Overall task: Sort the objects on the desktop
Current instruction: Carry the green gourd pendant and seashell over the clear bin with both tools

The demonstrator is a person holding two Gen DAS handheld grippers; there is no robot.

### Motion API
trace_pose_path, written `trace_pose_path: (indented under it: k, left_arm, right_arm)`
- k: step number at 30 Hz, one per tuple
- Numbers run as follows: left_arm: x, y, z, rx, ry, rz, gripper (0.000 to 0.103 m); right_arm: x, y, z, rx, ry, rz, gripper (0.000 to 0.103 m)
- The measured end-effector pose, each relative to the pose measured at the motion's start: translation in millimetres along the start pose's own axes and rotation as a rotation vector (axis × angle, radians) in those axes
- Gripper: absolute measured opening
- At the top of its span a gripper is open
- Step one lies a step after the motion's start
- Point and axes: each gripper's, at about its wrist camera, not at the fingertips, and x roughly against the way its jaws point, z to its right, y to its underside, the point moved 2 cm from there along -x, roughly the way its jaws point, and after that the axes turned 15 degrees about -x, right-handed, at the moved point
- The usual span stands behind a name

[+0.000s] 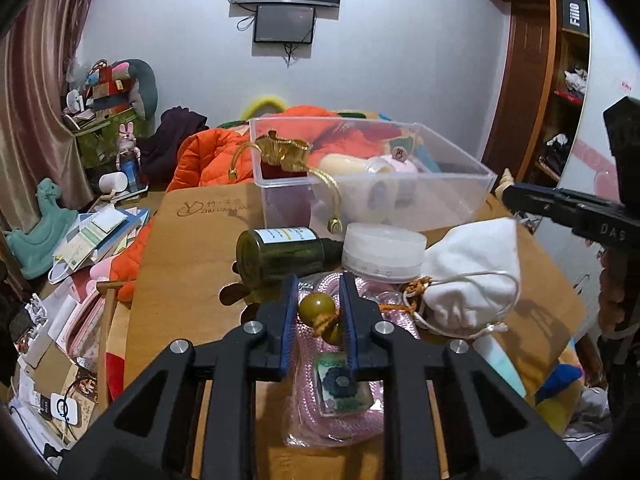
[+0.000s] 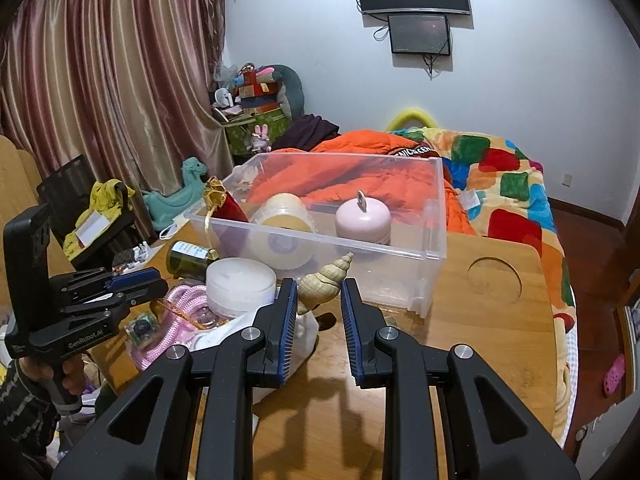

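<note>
In the left wrist view my left gripper (image 1: 319,286) is shut on an olive bead charm (image 1: 317,306) with a brown knotted cord, above a pink woven pouch (image 1: 340,384). A green bottle (image 1: 280,252), a white round jar (image 1: 384,252) and a white drawstring bag (image 1: 472,276) lie beyond it. The clear plastic bin (image 1: 456,184) holds a gold and red pouch (image 1: 284,152), a tape roll and a pink round item. My right gripper (image 2: 319,292) is open and empty, just before a spiral seashell (image 2: 326,280). The left gripper also shows in the right wrist view (image 2: 154,280).
The wooden table (image 2: 480,320) has a round hole (image 2: 495,282) at right. An orange jacket (image 2: 352,152) and a coloured blanket (image 2: 508,184) lie behind the bin. Papers and boxes (image 1: 80,240) clutter the left side. The right gripper's body (image 1: 576,208) reaches in from the right.
</note>
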Motion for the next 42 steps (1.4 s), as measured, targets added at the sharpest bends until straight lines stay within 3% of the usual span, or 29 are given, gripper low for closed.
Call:
trace_pose_path:
  k: [9, 13, 15, 25, 31, 33, 38, 42]
  left_arm:
    - [10, -8, -6, 0.014, 0.027, 0.019, 0.008]
    - [14, 3, -11, 0.028, 0.033, -0.005, 0.017]
    - [11, 10, -12, 0.051, 0.048, -0.029, 0.029]
    - [-15, 15, -1, 0.065, 0.110, -0.077, 0.031]
    - [-22, 11, 0, 0.045, 0.082, -0.075, 0.031]
    - [-24, 8, 7, -0.004, 0.047, -0.088, 0.030]
    - [-20, 9, 15, -0.087, 0.000, -0.089, 0.018]
    - [-13, 7, 5, -0.080, -0.033, -0.084, 0.017]
  right_arm:
    - [5, -1, -7, 0.011, -0.021, 0.004, 0.020]
    - [6, 2, -14, 0.020, -0.043, -0.002, 0.020]
    - [5, 3, -19, 0.024, -0.063, -0.007, 0.020]
    - [-5, 20, -46, 0.079, -0.113, -0.054, 0.020]
    - [-17, 31, -46, 0.083, -0.113, -0.094, 0.020]
    - [-18, 33, -45, 0.076, -0.117, -0.098, 0.020]
    - [-15, 33, -45, 0.072, -0.116, -0.096, 0.020]
    - [-10, 31, -41, 0.057, -0.120, -0.089, 0.020]
